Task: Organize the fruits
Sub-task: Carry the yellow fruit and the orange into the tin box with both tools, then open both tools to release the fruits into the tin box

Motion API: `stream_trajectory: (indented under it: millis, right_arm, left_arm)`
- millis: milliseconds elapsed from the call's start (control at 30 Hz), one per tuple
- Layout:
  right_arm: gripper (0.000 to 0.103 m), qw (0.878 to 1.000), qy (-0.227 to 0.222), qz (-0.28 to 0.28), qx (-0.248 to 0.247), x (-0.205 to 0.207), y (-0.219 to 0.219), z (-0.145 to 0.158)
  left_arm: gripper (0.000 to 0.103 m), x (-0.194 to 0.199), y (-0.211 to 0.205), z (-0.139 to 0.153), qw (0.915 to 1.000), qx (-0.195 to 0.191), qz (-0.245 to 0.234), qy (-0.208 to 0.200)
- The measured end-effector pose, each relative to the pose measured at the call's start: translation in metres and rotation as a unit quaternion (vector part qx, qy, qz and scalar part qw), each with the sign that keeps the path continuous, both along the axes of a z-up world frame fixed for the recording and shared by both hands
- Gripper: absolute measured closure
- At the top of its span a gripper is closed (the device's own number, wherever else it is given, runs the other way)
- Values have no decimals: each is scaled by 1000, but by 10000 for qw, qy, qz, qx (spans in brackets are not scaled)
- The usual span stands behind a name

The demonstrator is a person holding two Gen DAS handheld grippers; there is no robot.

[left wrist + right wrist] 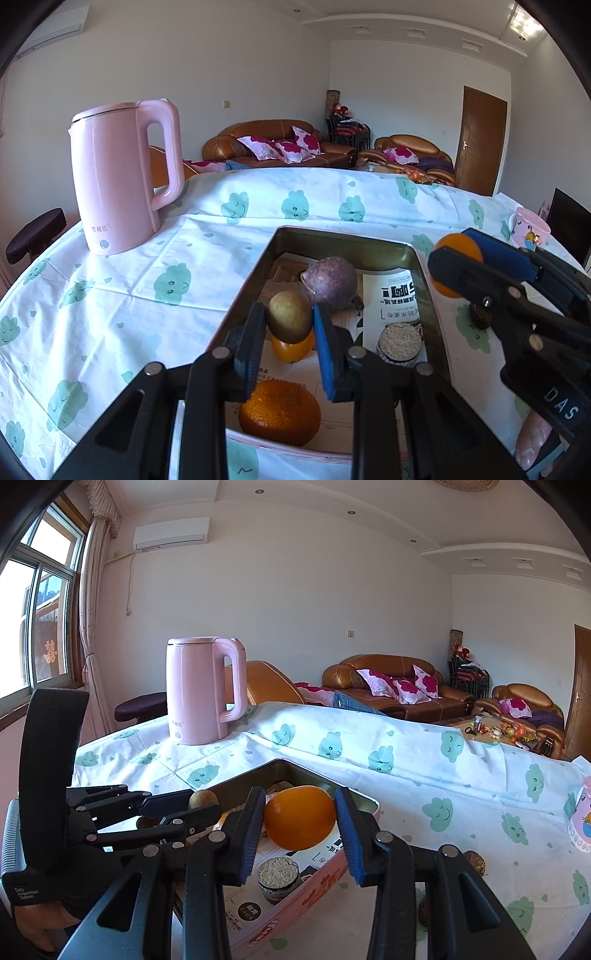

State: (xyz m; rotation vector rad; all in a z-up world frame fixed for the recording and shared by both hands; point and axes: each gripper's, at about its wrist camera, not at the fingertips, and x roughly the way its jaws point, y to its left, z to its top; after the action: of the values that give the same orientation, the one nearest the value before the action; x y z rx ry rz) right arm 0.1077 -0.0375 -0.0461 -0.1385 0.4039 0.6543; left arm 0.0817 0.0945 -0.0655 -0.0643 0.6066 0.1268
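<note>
Left hand-held gripper (289, 325): jaws closed on a small brown-green fruit (289, 321), prob. a kiwi, pads pressing its two sides, fruit carried above the tin tray (428, 273). Right hand-held gripper (300, 818): jaws closed on an orange (300, 818) across its widest part, also above the tray, near its far corner.

Handling (est.): kiwi-type fruit is light, slightly soft, matt skin, so grip holds well but hard squeeze would bruise; take at the mid-belly, as here. The orange is heavier, firm, smooth and round, so liable to roll out of flat pads; hold on the equator, centred. Both will roll once set down; the tray wall should stop them.

In tray: purple passion fruit (330, 282), a small orange (291, 349) under the held kiwi, a large dimpled orange (279, 411) at the near end, a small jar (399, 345) w/ grainy top, printed paper lining (391, 295). A dark nut-like item (480, 317) lies outside on the cloth, right of the tray.

Surface: tabletop under a white cloth (129, 295) w/ teal cloud print, creased, soft, slight grip. Pink kettle (122, 177) upright at far left; pink cup (530, 230) at far right.

Room: living room, brown leather sofas (277, 144), wooden door (480, 140), window and wall AC unit seen from the right wrist view.
</note>
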Motion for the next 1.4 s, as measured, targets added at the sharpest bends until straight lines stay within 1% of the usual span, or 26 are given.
stream_trajectory:
  millis: [300,767,833,867,900,933,967,1033,1100,1133,1167,1200,1233,1333,1400]
  right_arm:
    - [62,9998,174,-38,-79,8,3,-10]
    - [61,9994,325,12,-148,14,7,-13]
    - [61,9994,307,5,-159,13,8,-13]
    - [61,9995,291,1,-157,12,7,-13]
    - [60,9995,276,-9,-159,11,7,-13]
    - [56,9995,266,-17,-163,11,7,-12]
    - [55,9995,255,-38,-156,11,7,-12]
    - [53,9996,248,-61,-105,11,5,-12]
    - [53,9997,232,-109,-42,10,2,-11]
    - [51,9997,209,-140,14,10,-1,-11]
    - [48,9996,181,-185,83,9,-4,-10]
    - [39,9995,161,-237,145,8,-8,-9]
    - [35,9994,143,-280,167,7,-12,-8]
    - [35,9989,66,-469,19,0,-28,-4]
    - [35,9980,24,-633,18,-5,-49,2]
  left_arm:
    - [75,2,0,-1,10000,-22,-38,56]
    - [75,4,-3,-2,9999,58,-64,112]
    - [72,4,-3,-2,9999,63,-67,112]
    - [66,4,-3,-2,9999,71,-63,103]
    - [61,4,-3,-2,9999,75,-54,84]
    - [60,3,-3,-1,9999,72,-34,66]
    - [58,3,-2,-1,10000,59,-35,54]
    - [50,2,-1,-1,10000,46,14,43]
    - [39,0,1,0,10000,11,36,-12]
    - [37,-1,1,1,10000,2,15,-52]
    - [32,-3,0,1,10000,20,4,-88]
    - [30,-5,-1,2,9999,43,-11,-129]
    - [29,-7,-3,3,9998,49,-40,-177]
    - [29,-11,-7,6,9997,-5,-105,-232]
    - [29,-11,-9,7,9996,-33,-105,-245]
